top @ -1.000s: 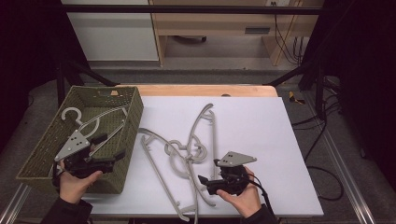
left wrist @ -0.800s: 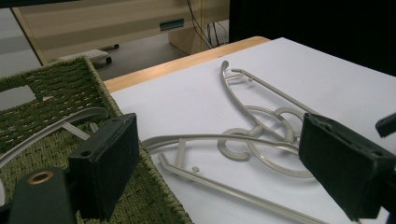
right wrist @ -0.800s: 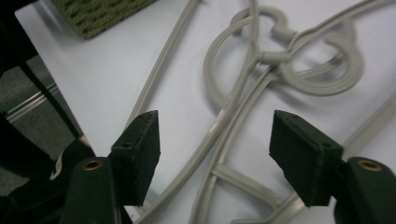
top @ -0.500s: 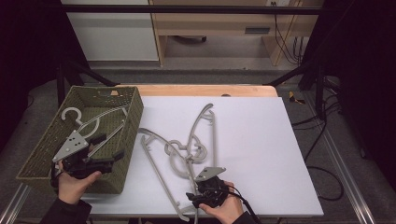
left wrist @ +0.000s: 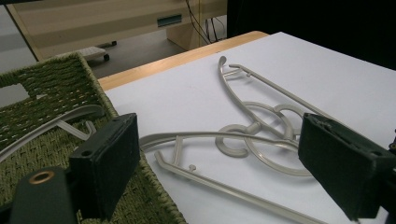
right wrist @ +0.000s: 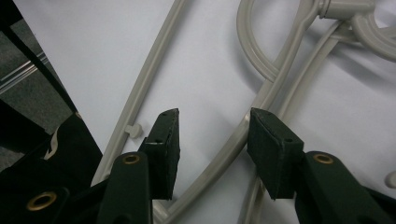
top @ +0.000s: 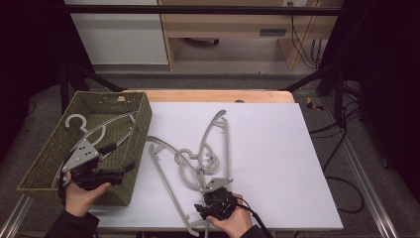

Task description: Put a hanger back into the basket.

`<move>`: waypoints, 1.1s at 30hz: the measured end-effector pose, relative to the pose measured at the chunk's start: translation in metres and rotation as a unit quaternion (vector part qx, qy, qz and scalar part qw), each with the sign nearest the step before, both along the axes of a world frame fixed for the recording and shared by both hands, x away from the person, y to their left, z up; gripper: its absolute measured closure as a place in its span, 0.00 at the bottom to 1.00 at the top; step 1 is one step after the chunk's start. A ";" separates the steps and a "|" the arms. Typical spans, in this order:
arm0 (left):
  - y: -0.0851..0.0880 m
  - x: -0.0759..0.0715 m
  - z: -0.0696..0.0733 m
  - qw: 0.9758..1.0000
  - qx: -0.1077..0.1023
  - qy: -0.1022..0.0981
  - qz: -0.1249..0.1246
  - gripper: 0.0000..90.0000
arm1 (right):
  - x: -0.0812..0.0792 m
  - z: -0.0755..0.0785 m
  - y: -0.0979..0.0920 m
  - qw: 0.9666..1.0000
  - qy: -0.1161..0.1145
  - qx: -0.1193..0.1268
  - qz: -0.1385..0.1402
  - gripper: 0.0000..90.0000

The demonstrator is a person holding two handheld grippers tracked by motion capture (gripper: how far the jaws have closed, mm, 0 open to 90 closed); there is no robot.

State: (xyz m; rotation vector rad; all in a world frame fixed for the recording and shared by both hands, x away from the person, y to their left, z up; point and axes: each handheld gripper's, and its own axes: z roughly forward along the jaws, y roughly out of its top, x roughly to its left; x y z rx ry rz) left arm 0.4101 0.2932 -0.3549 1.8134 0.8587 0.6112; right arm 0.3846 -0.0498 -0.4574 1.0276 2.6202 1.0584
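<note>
Closing lately, right gripper (top: 212,214) jaws now half spread astride grey hanger (top: 171,171) arm on white table (top: 277,148), pads not yet pressing. Hanger flat, tangled with second hanger (top: 218,131), right of green basket (top: 136,148). Left gripper (top: 119,163) wide open, empty, over basket edge.

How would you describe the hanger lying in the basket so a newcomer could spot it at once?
Start at the green woven basket on the table's left edge. Inside it lies one pale grey plastic hanger, hook toward the far left corner. Unlike the tangled hangers on the white sheet, it lies alone.
</note>
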 end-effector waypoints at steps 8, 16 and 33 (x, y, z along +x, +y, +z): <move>-0.001 0.000 -0.001 1.000 0.002 0.002 0.001 0.14 | 0.003 -0.005 0.012 1.000 0.011 -0.025 -0.012 0.61; -0.001 0.001 -0.002 1.000 0.006 0.004 0.001 0.14 | 0.007 -0.009 0.022 0.998 0.009 -0.054 -0.012 0.65; -0.003 0.002 -0.004 1.000 0.011 0.009 0.000 0.14 | 0.015 -0.004 0.021 0.996 0.061 -0.038 -0.052 0.72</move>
